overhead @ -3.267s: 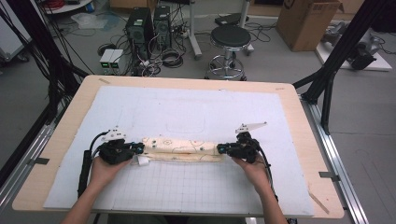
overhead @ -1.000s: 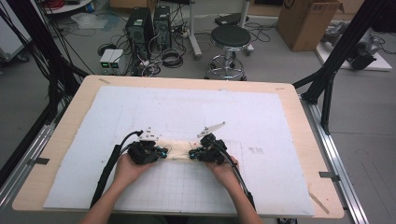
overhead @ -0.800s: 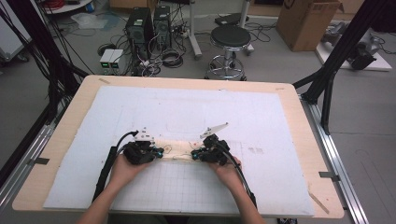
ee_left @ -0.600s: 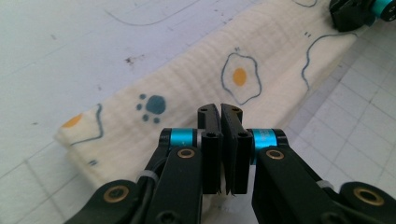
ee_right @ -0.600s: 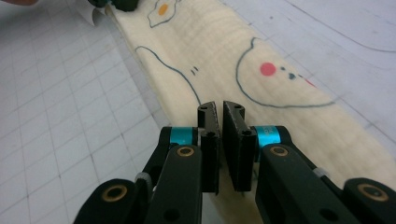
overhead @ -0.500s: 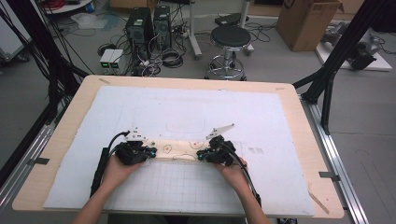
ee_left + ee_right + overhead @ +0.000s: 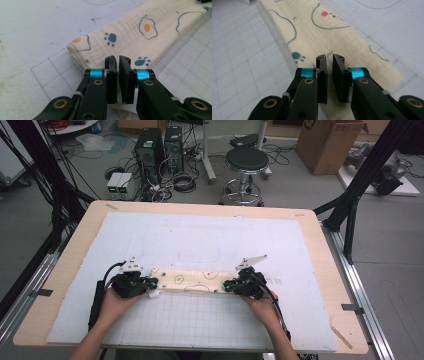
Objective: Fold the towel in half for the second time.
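No readable text, label, brand or number in any view I hold. Cloth between my grippers: printed pictures only — fried eggs, paw prints, outline faces — no lettering. Mat: ruled grid and drawn outlines, no figures legible. Cardboard box on floor at 1 o'clock: dark mark on side, too small to read.
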`<action>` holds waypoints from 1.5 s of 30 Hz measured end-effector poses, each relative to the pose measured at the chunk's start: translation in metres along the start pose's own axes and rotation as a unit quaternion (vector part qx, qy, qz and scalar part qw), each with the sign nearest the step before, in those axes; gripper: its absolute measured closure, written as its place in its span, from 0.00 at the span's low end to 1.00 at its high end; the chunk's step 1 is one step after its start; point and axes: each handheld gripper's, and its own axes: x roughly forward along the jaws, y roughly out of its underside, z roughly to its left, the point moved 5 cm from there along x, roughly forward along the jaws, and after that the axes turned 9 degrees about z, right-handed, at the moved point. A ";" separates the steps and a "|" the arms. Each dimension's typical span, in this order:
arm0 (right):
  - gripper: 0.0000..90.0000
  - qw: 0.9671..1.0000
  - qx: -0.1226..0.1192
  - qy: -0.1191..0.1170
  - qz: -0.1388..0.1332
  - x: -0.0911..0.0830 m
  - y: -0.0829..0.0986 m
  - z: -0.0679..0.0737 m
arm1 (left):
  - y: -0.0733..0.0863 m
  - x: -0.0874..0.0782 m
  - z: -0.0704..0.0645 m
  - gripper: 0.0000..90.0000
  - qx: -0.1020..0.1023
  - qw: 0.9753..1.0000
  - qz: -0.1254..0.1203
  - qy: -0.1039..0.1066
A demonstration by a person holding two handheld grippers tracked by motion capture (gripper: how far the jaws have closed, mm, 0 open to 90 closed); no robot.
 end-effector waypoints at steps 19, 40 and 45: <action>0.82 0.999 0.001 0.019 -0.041 -0.015 0.021 -0.008 | 0.004 0.001 -0.001 0.93 0.007 1.000 -0.015 -0.006; 0.61 0.996 0.010 0.036 -0.079 -0.030 0.011 -0.017 | -0.008 -0.013 0.008 0.69 -0.030 0.998 -0.055 -0.023; 0.58 0.995 0.055 0.030 -0.072 -0.023 0.003 -0.035 | -0.014 -0.001 0.023 0.62 -0.079 0.995 -0.058 -0.018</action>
